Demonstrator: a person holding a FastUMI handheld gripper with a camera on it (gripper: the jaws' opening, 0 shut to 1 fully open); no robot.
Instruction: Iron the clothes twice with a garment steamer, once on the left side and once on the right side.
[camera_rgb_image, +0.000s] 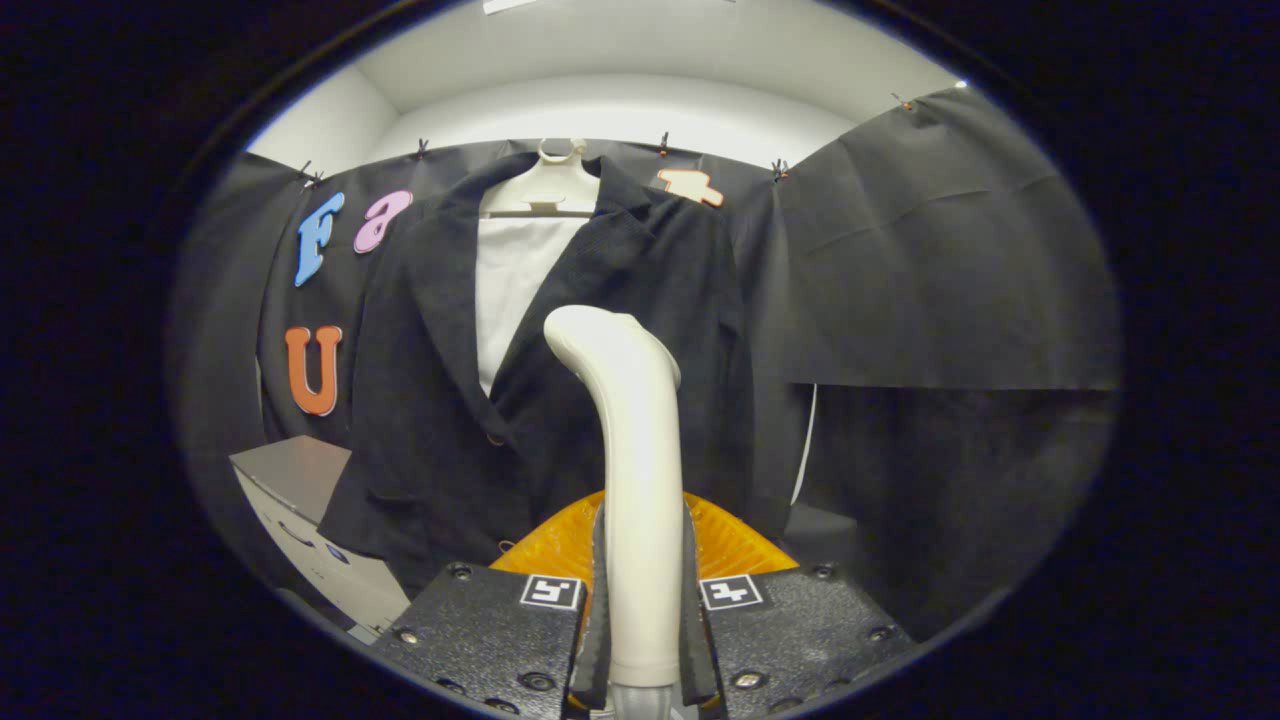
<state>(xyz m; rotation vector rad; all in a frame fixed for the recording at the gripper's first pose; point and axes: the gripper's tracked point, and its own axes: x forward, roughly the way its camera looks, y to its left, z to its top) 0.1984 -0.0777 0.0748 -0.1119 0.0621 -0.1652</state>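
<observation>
A dark jacket (600, 400) hangs on a pale hanger (545, 185) against the booth's black wall, over a white inner panel (510, 290). My gripper (645, 610) is shut on the cream handle of the garment steamer (630, 450), with both fingers pressing its sides. The handle rises upright between the fingers, and its curved head sits in front of the jacket's right front panel, about chest height. The steamer's face is turned away from me, so I cannot tell if it touches the cloth. An orange ribbed part (735, 545) shows just behind the fingers.
A grey-topped white cabinet (300, 500) stands beside the jacket's left sleeve, low down. Black cloth (950, 300) covers the wall to the right of the jacket. A thin white cord (805, 445) hangs beside the jacket's right edge.
</observation>
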